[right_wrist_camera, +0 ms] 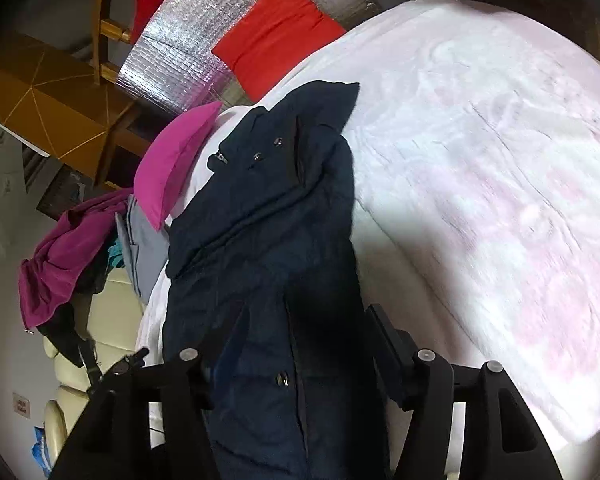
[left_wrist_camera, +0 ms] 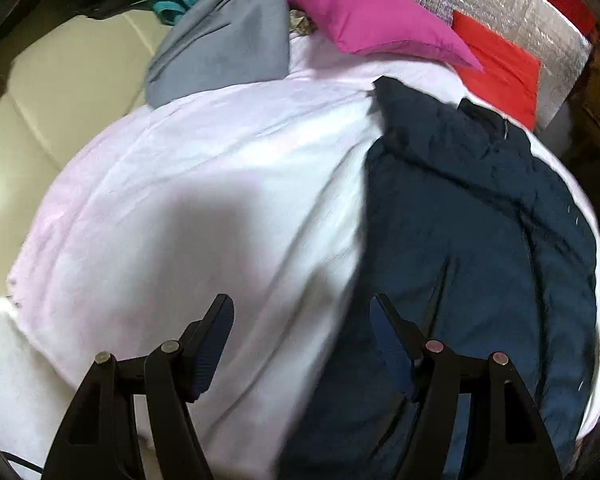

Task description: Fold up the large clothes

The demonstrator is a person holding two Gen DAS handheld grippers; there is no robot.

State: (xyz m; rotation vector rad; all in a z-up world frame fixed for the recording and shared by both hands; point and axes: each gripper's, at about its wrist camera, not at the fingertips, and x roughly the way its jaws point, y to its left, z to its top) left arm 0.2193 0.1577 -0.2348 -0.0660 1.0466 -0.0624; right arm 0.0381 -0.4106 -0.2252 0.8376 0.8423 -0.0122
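Navy quilted jacket (left_wrist_camera: pixel 460 220) lies spread lengthwise on a pale pink blanket (left_wrist_camera: pixel 204 184), collar toward a magenta pillow (left_wrist_camera: pixel 372 20) and a red cushion (left_wrist_camera: pixel 500 68). Left gripper (left_wrist_camera: pixel 302 312) hangs released over the jacket's edge. Right gripper (right_wrist_camera: pixel 284 344) straddles the jacket, jaws spread; whether it grips is unclear.

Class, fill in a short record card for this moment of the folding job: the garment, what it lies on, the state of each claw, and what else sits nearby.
garment: dark blue jacket, laid out lengthwise, not folded flat yet
surface: pale pink blanket
left claw: open, above the blanket at the jacket's edge, holding nothing
right claw: open, its fingers on either side of the jacket
nearby: pink pillow, red cushion, grey cloth
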